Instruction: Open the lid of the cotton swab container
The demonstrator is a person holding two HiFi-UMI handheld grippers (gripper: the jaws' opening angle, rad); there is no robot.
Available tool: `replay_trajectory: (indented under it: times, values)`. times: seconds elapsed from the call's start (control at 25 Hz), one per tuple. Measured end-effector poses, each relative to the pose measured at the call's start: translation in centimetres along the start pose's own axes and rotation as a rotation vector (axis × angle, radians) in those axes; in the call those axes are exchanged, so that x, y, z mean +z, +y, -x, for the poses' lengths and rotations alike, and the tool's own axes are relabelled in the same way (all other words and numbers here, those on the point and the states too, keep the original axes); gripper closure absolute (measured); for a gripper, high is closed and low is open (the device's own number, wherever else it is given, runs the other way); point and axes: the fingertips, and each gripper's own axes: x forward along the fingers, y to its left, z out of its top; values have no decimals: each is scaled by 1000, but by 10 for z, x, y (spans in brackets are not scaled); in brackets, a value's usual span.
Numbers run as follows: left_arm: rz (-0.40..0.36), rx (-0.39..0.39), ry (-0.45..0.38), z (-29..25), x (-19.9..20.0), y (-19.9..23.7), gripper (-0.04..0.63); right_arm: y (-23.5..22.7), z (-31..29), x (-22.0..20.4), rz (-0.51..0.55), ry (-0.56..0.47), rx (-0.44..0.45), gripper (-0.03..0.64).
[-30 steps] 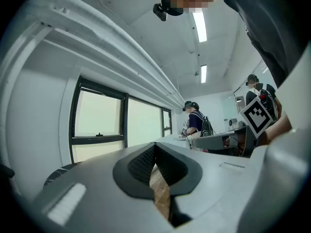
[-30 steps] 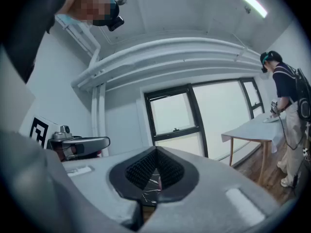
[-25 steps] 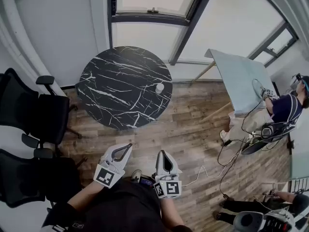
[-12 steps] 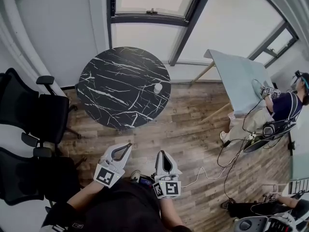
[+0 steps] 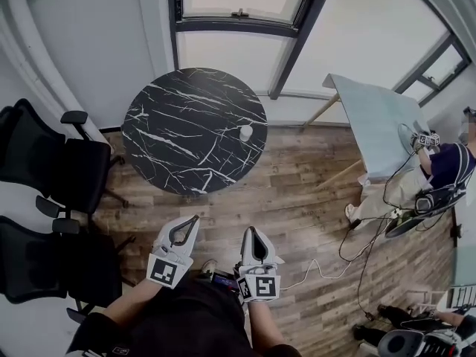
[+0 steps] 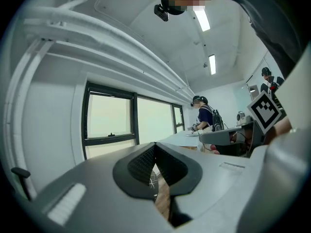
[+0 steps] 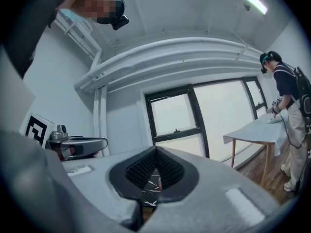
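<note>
A small white cotton swab container (image 5: 246,133) stands near the right edge of the round black marble table (image 5: 178,147), its lid on. My left gripper (image 5: 195,219) and right gripper (image 5: 247,231) are held close to my body, well short of the table, both shut with nothing between the jaws. In the left gripper view the tips (image 6: 155,145) meet, with a window behind. The right gripper view shows its tips (image 7: 156,149) closed, with a sliver of the marble table (image 7: 149,186) seen through the gap below.
Two black office chairs (image 5: 52,177) stand left of the table. A pale table (image 5: 375,125) is at the right, where a person (image 5: 446,166) sits with cables (image 5: 349,259) trailing over the wooden floor. Windows (image 5: 238,6) line the far wall.
Both grippers have shifted slightly forward toward the table, and the view has moved a little. Their jaws stay shut.
</note>
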Motion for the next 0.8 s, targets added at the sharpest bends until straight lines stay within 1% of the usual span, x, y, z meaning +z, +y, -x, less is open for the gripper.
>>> replay_trajectory:
  times: [0.08, 0.2, 0.32, 0.44, 0.64, 0.8]
  values:
    - [10, -5, 11, -5, -5, 3, 598, -3, -7, -3, 0, 11, 0, 620]
    - [55, -1, 38, -19, -16, 17, 598, -7, -23, -7, -3, 22, -3, 620]
    - [53, -3, 23, -42, -17, 40, 597, -8, -48, -8, -2, 19, -12, 620]
    - [34, -34, 8, -65, -20, 61, 598, -9, -75, -17, 7, 24, -29, 620]
    - [63, -91, 5, -105, -20, 107, 598, -9, -131, -15, 18, 14, -58, 620]
    - [57, -132, -1, -132, -19, 143, 598, -8, -172, -18, 19, 26, -86, 620]
